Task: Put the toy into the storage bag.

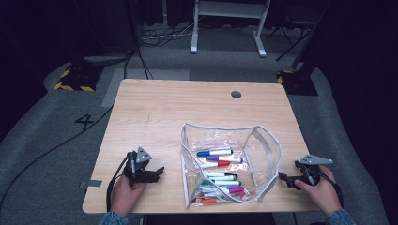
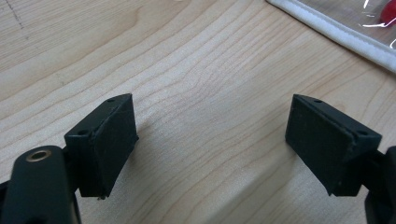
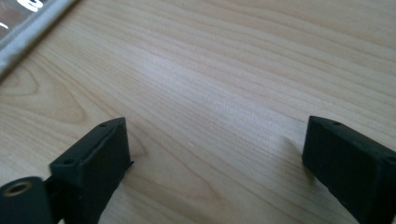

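Both hand-held grippers, left [image 1: 159,170] and right [image 1: 281,176], rested wide open, empty, on woodgrain worktop [image 1: 155,108], flanking clear marker pouch [image 1: 263,140].

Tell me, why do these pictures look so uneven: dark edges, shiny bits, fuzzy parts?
High view: light falls on the table while the floor around sinks into dark; the clear pouch glints. Left gripper view: the wood grain is sharp, the pouch's white edge shows glare beside it. Right gripper view: the near black jaws look soft and a pale sheen crosses the wood.
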